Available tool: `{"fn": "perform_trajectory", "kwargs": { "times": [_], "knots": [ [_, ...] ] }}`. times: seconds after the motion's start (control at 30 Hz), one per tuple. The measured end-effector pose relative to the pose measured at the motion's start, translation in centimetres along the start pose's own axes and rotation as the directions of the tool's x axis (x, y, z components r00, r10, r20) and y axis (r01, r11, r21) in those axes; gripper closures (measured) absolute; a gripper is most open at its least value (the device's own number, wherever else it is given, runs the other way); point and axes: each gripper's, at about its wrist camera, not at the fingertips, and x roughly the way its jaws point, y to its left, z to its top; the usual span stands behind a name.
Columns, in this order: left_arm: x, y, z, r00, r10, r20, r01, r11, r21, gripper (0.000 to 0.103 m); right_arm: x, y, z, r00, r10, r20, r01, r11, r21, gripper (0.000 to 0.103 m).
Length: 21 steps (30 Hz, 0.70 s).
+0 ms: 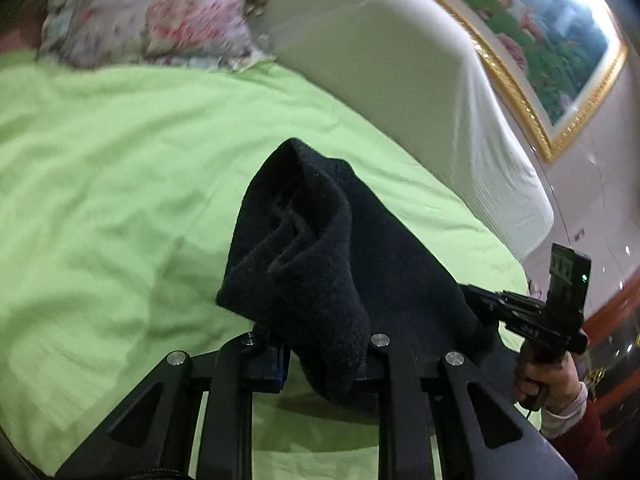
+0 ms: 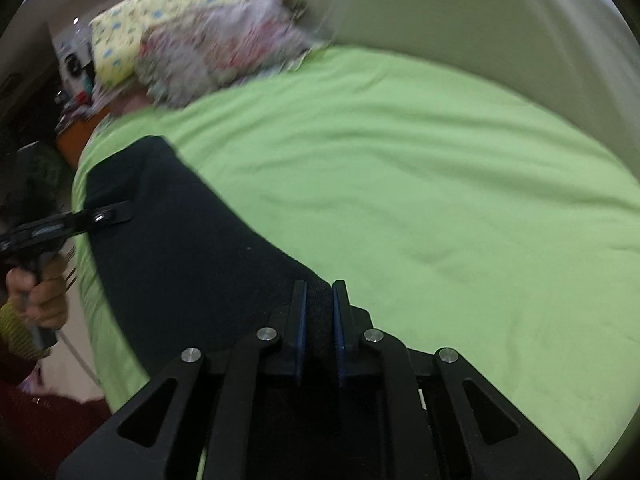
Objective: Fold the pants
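The black pants [image 1: 320, 248] are lifted above the green bed sheet [image 1: 100, 184], stretched between my two grippers. In the left wrist view my left gripper [image 1: 326, 354] is shut on a bunched edge of the pants, which folds over and hides its fingertips. My right gripper [image 1: 480, 304] holds the other end at the right. In the right wrist view my right gripper [image 2: 319, 308] is shut on a thick edge of the pants [image 2: 172, 240] between its blue pads. The left gripper [image 2: 116, 214] grips the far end at the left.
A floral pillow [image 1: 152, 8] and a yellow patterned pillow [image 2: 160, 12] lie at the head of the bed. A white padded headboard [image 1: 420, 92] runs along the right side. A gold-framed picture [image 1: 560, 40] hangs on the wall. The green sheet [image 2: 420, 200] spreads wide.
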Motion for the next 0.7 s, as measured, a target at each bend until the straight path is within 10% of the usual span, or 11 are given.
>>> {"fn": "perform_trajectory", "kwargs": {
  "times": [0.13, 0.3, 0.47, 0.7],
  "knots": [
    [0.9, 0.2, -0.4, 0.999, 0.036, -0.008, -0.035, 0.999, 0.039, 0.084, 2.7, 2.2, -0.6, 0.983, -0.186, 0.013, 0.186, 0.980, -0.067, 0.091],
    [3.8, 1.0, -0.7, 0.988, 0.136, -0.074, -0.130, 0.988, 0.082, 0.079, 5.2, 0.2, -1.6, 0.979, -0.201, -0.031, 0.202, 0.978, 0.046, 0.089],
    [1.8, 1.6, -0.3, 0.975, 0.218, -0.042, -0.214, 0.973, 0.088, 0.048, 1.2, -0.3, -2.7, 0.967, -0.250, 0.038, 0.243, 0.960, 0.139, 0.084],
    [-1.8, -0.1, 1.1, 0.976, 0.214, 0.039, -0.217, 0.973, 0.077, 0.041, -7.0, -3.5, -9.1, 0.966, -0.244, 0.091, 0.196, 0.911, 0.363, 0.083]
  ]
}}
